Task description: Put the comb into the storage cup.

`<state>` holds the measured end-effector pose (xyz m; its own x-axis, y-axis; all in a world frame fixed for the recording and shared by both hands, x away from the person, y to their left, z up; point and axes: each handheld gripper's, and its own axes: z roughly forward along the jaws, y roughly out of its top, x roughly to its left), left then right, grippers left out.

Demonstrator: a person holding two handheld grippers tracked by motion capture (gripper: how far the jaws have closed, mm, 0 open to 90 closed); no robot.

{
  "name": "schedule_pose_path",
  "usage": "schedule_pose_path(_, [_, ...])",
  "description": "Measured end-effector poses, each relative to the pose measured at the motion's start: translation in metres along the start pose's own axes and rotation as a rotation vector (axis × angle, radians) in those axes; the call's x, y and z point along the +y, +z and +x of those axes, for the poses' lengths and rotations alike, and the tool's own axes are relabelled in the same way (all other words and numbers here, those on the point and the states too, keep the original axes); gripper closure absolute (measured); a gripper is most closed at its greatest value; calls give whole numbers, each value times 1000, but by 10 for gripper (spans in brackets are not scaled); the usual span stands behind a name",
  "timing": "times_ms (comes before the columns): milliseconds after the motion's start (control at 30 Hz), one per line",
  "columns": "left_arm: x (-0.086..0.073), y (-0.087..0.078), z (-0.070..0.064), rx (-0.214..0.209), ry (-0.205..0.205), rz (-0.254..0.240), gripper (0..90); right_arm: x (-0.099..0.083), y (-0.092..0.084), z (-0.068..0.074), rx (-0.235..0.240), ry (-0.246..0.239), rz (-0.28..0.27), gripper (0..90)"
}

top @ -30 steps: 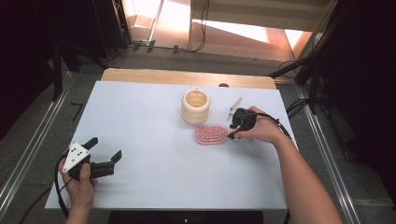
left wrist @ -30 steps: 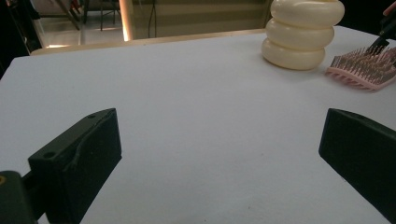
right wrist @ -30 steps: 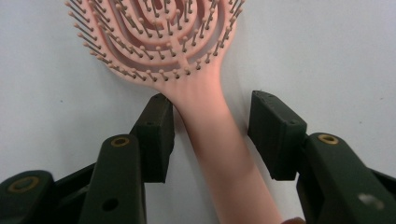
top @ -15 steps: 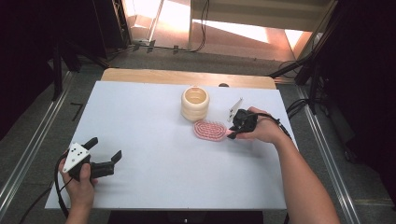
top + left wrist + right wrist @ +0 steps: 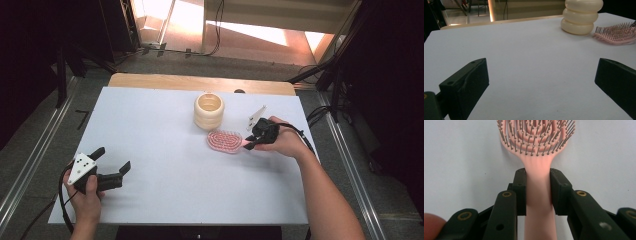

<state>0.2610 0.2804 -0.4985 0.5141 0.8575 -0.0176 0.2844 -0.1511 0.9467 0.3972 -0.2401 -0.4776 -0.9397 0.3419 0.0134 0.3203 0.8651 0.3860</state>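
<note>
So the pink hairbrush (image 5: 225,141) is lying bristles-up on the white table (image 5: 165,125), just in front of the cream ribbed cup (image 5: 209,111) and near it, though I can't tell if they touch. The right gripper (image 5: 252,141) has just closed its jaws on the handle, and the right gripper view makes that plain: both black pads sit flat against the 2 sides of the handle (image 5: 539,192), right below where it flares into the head. Good spot to grab, I think, since the handle is the only solid, narrow part; the head is wide and all those little bristles would flex and give nothing to bite on. Looks like light, stiff plastic, probably a bit slick, so it might pivot in the pads if lifted fast, with the head hanging out front. The left gripper (image 5: 111,164) rests at the near left corner, well apart, jaws wide open with nothing in them. The high view gives the whole layout but the grip itself is buried under the hand (image 5: 280,142). The left gripper view shows the brush (image 5: 617,35) side-on, so you can see the bristles standing up beside the cup (image 5: 581,16).
</note>
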Motion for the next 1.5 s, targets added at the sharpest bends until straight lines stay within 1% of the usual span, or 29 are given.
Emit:
schedule_pose_path(33, [0,0,0,-1,1,-1,0,-1,0,0,0,-4,-19,673])
schedule_pose_path(67, [0,0,0,-1,2,0,0,-2,-1,1,2,9,-28,674])
schedule_pose_path(100, [0,0,0,-1,3,0,0,-3,-1,1,2,3,-38,673])
schedule_pose_path(133, [0,0,0,0,3,0,0,-4,-2,3,1,16,-48,674])
schedule_pose_path(167, [0,0,0,-2,3,-2,0,-5,-2,3,1,11,-56,673])
schedule_pose_path(200, [0,0,0,-2,3,-2,0,-6,-3,4,1,24,-63,674])
schedule_pose_path(233, [0,1,0,-2,3,-2,0,-7,-3,4,8,17,-73,674])
schedule_pose_path(300, [0,1,0,-2,3,-1,0,-8,-4,5,3,25,-75,674])
schedule_pose_path(333, [0,1,0,-1,3,-2,0,-9,-4,6,10,29,-82,673])
schedule_pose_path(400, [0,1,-1,-2,3,-1,0,-9,-4,7,13,18,-82,673])
schedule_pose_path(433, [0,0,-1,-1,4,-1,0,-9,-3,8,27,19,-90,674])
schedule_pose_path(467, [0,1,-1,-2,4,-2,0,-8,-4,9,24,17,-82,673])
schedule_pose_path(567, [0,1,-1,-1,4,-1,0,-6,-5,12,24,0,-89,673])
schedule_pose_path(600, [0,1,-1,-2,4,-1,0,-5,-6,14,18,4,-94,674])
schedule_pose_path(633, [0,1,-1,-1,4,-1,0,-4,-7,16,22,4,-103,674])
schedule_pose_path(667, [0,0,-1,-2,5,-1,0,-3,-8,16,19,-4,-114,673])
schedule_pose_path(700, [0,0,-1,-2,5,-1,0,-3,-8,16,20,-23,-131,674])
schedule_pose_path(733, [0,0,-1,0,6,1,0,-2,-8,17,14,-23,-142,673])
schedule_pose_path(800, [0,0,-2,9,13,0,0,-1,-11,20,12,-14,-147,674])
schedule_pose_path(833, [1,1,-3,9,26,6,0,-1,-11,21,11,-8,-155,674])
schedule_pose_path(867, [1,1,-4,10,35,13,0,-1,-11,22,4,-26,-163,674])
schedule_pose_path(967, [2,2,-6,12,48,19,0,0,-12,24,1,-18,-186,674])
schedule_pose_path(1067, [4,2,-10,2,48,20,0,-1,-13,27,-10,-10,-198,674])
schedule_pose_path(1100, [5,3,-12,-7,46,16,0,-1,-14,27,-13,-14,-204,674])
schedule_pose_path(1233, [9,9,-23,-55,45,17,0,-1,-17,30,-21,-4,-231,674])
schedule_pose_path(1300, [12,13,-30,-79,46,16,0,-2,-18,32,-26,-7,-244,673])
schedule_pose_path(1367, [16,16,-35,-101,34,5,0,-2,-18,34,-32,-9,-258,674])
schedule_pose_path(1433, [19,18,-41,-117,33,-2,0,-3,-20,36,-28,-13,-277,674])
schedule_pose_path(1500, [22,20,-46,-133,36,-4,0,-2,-23,39,-45,-12,-285,674])
